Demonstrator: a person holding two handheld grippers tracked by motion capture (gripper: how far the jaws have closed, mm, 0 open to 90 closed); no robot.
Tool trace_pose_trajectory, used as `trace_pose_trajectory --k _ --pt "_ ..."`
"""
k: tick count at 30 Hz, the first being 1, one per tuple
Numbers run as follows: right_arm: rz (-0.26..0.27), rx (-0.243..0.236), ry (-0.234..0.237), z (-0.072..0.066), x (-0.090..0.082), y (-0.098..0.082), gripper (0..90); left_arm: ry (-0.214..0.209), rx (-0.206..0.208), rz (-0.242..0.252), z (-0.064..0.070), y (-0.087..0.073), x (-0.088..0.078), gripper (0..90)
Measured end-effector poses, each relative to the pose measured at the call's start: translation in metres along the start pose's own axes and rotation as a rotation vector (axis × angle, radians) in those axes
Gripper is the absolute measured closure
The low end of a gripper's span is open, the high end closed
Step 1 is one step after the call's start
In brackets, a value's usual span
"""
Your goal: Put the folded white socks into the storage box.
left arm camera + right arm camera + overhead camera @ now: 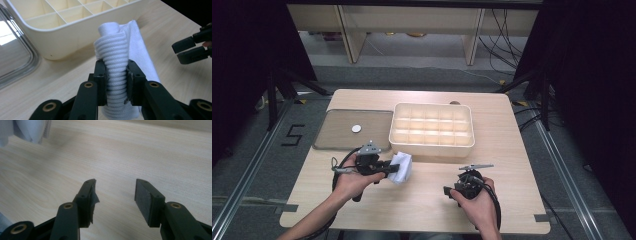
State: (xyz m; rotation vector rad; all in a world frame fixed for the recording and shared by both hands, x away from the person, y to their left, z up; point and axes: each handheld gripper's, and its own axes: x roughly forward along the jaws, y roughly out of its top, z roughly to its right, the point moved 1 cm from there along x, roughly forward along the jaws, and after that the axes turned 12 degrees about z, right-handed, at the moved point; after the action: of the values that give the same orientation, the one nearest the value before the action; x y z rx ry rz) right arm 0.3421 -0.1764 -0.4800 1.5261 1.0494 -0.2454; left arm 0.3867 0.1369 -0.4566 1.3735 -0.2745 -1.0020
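Cloth [401,167], white and rolled, sits clamped in the left hand-held gripper [388,169] in the high view, just short of the cream divided box [432,146] ahead of it; the right hand-held gripper [447,190] rests well apart over the table [422,210]. Left gripper view: both pads press the ribbed cloth [115,65] between them, box wall [60,42] beyond. Right gripper view: right hand-held gripper [115,195] stands wide with nothing between its jaws, bare table beneath.
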Motion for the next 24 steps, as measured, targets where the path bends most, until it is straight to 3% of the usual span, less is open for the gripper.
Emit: trace_pose_trajectory --k 12,20,24 --pt "-0.002 0.001 0.002 0.001 0.0 -0.001 51.8 0.019 0.0 0.043 -0.01 0.012 -0.003 73.0" --pt "-0.004 -0.003 0.003 0.001 0.001 -0.001 51.8 0.028 0.025 0.065 -0.013 0.019 -0.001 72.9" --pt "-0.007 0.021 0.007 0.0 0.0 0.0 51.8 0.027 0.03 0.076 -0.015 0.024 0.001 72.9"
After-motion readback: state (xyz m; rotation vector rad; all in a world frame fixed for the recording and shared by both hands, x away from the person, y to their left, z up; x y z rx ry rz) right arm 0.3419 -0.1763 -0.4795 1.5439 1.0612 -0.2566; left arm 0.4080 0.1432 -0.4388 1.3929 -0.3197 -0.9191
